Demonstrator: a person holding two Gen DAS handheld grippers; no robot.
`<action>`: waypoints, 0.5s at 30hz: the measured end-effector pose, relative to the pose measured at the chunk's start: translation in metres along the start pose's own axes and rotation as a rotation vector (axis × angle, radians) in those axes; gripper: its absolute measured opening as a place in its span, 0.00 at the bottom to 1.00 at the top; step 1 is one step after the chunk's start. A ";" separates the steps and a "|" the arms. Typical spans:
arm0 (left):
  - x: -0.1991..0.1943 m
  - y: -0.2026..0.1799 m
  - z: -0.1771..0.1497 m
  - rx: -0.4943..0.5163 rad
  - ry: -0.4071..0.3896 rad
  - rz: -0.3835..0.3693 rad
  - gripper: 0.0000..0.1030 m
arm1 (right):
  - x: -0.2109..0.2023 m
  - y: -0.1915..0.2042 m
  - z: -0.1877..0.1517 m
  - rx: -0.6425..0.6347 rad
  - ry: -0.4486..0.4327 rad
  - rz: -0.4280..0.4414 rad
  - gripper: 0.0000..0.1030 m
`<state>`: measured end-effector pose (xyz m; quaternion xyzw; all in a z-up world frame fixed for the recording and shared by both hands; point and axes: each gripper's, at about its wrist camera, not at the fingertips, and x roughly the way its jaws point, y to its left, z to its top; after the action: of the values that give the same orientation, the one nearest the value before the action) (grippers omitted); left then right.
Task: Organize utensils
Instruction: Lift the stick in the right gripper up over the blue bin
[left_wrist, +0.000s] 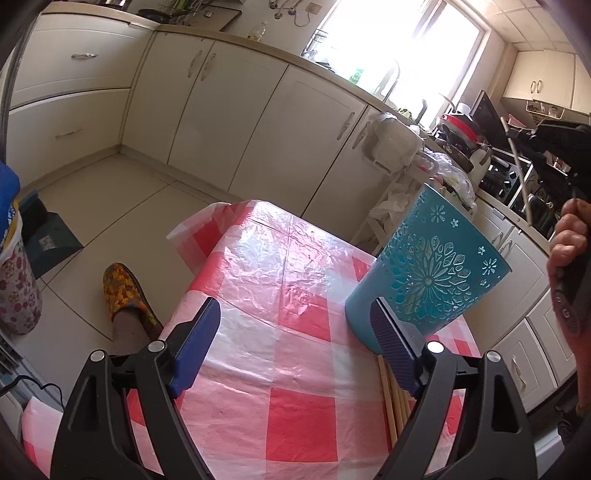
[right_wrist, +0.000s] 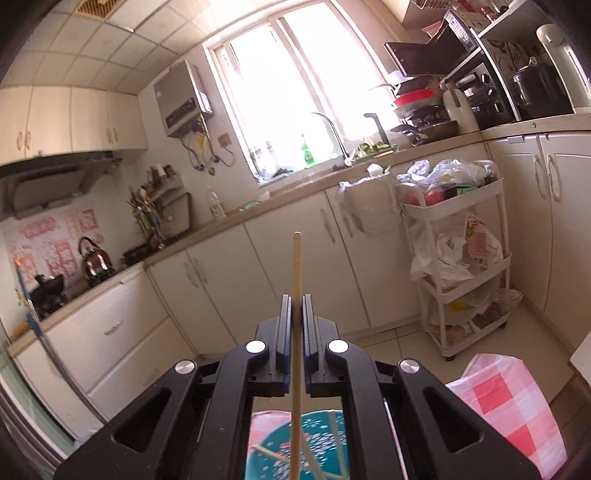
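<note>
We held our left claw (left_wrist: 295, 347) wide open over the tabletop (left_wrist: 295, 424) with its red and white cloth. Nothing was between its blue fingers (left_wrist: 195, 350). A teal holder (left_wrist: 428, 273) stood just past the right finger, and some wooden chopsticks (left_wrist: 393, 398) lay beside it.
</note>
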<state>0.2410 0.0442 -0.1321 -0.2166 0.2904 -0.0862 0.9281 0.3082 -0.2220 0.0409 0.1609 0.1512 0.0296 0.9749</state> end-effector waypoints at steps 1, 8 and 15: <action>0.000 0.000 0.000 0.001 -0.001 0.001 0.77 | 0.009 -0.001 -0.004 -0.013 0.014 -0.016 0.06; 0.000 -0.001 0.000 -0.002 0.004 -0.002 0.78 | 0.035 0.000 -0.026 -0.076 0.106 -0.052 0.06; 0.000 0.000 0.000 -0.007 0.003 0.001 0.78 | 0.034 0.001 -0.053 -0.154 0.174 -0.061 0.06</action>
<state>0.2415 0.0440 -0.1319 -0.2195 0.2922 -0.0850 0.9269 0.3248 -0.2014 -0.0161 0.0777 0.2374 0.0253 0.9680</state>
